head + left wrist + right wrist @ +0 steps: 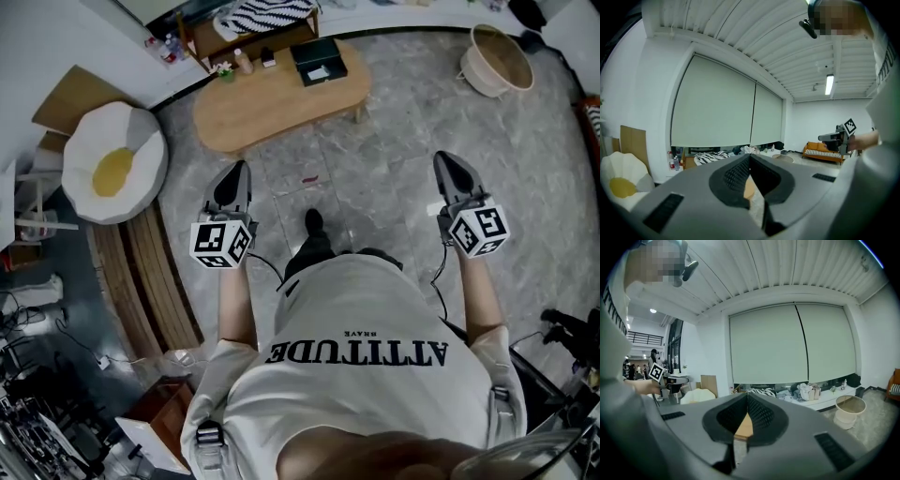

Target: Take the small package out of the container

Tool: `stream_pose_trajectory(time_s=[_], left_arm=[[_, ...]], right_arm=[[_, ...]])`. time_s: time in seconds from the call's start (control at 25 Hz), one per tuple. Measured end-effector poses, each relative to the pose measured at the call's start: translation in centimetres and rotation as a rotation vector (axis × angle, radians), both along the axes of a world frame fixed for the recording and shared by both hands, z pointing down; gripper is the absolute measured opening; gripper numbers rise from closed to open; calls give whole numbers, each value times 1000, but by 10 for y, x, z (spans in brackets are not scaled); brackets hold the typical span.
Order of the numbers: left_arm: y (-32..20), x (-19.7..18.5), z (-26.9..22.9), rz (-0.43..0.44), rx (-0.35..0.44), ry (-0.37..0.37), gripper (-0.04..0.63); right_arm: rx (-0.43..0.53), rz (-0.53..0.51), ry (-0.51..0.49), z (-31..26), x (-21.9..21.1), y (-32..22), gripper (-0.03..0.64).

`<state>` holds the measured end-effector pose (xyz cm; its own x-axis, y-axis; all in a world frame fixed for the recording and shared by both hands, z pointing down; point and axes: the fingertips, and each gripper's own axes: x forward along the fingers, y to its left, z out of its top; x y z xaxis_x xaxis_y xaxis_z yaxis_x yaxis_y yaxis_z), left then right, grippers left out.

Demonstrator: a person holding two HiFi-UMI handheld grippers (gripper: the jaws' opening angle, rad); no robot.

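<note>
A black open container [319, 61] sits on the far end of a low wooden table [272, 108], with a small white package [319, 72] lying in it. Both grippers are held up in front of the person, well short of the table. My left gripper [235, 174] is shut with nothing between its jaws, whose tips meet in the left gripper view [750, 156]. My right gripper [451, 166] is also shut and holds nothing [747, 397]. Each gripper shows in the other's view: the right gripper [841, 136], the left gripper [670, 379].
A fried-egg-shaped cushion [112, 164] lies at the left. A round woven basket [500, 59] stands at the far right. Small bottles [242, 61] stand on the table's back edge. The floor is grey stone tile [394, 141]. Cables and clutter fill the lower left.
</note>
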<state>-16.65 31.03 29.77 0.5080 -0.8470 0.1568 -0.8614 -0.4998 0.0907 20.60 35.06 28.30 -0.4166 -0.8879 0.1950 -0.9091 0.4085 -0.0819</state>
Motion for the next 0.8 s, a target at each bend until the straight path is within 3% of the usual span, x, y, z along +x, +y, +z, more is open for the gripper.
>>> stream_pose_trajectory(time_s=[0.52, 0.8], left_arm=[[-104, -33, 8, 85, -14, -12, 21], [-141, -52, 14, 130, 6, -54, 21]], right_arm=[[-26, 38, 26, 1, -48, -84, 21], [-31, 59, 31, 6, -73, -116, 21]])
